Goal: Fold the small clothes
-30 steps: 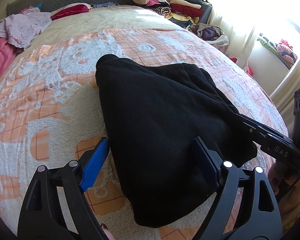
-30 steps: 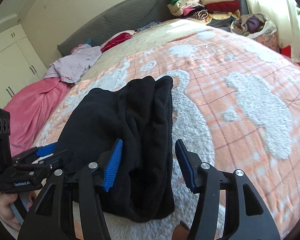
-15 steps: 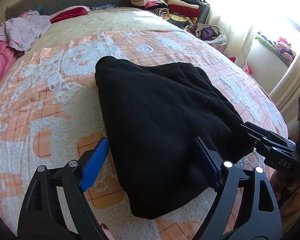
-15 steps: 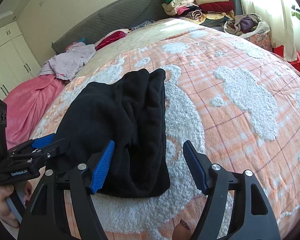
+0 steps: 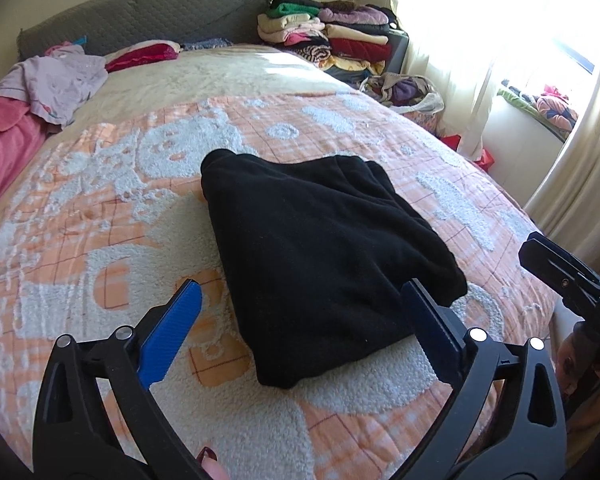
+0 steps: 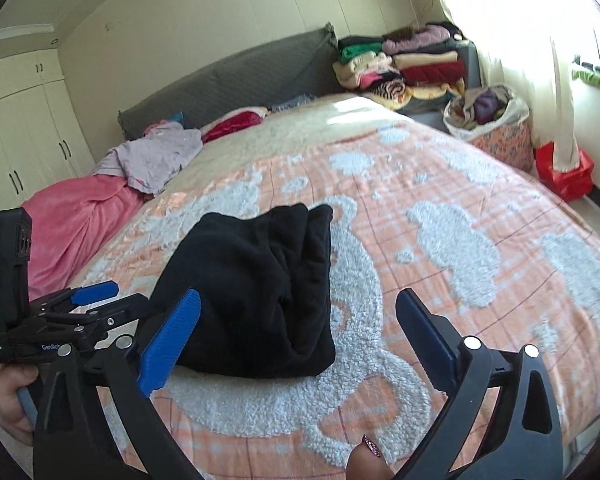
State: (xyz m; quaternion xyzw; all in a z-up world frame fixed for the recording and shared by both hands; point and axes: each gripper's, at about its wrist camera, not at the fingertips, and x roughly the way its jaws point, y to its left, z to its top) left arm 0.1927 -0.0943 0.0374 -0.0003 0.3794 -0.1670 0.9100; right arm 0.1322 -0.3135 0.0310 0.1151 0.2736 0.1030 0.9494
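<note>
On the bed: we are looking at a folded black garment lying on the orange-and-white blanket.
Left gripper: we are holding it empty, jaws just opened wide; garment toward 12 o'clock.
Right gripper: likewise just opened, empty; garment toward 11 o'clock.
Long axis: running 6 to 12.
Nearer hand: we cannot tell.
Surroundings: clothes stack at 1 o'clock, well apart; nothing blocking.

Bed w/ orange-white fleece blanket; folded black garment mid-blanket, lilac top & pink cover near headboard
</note>
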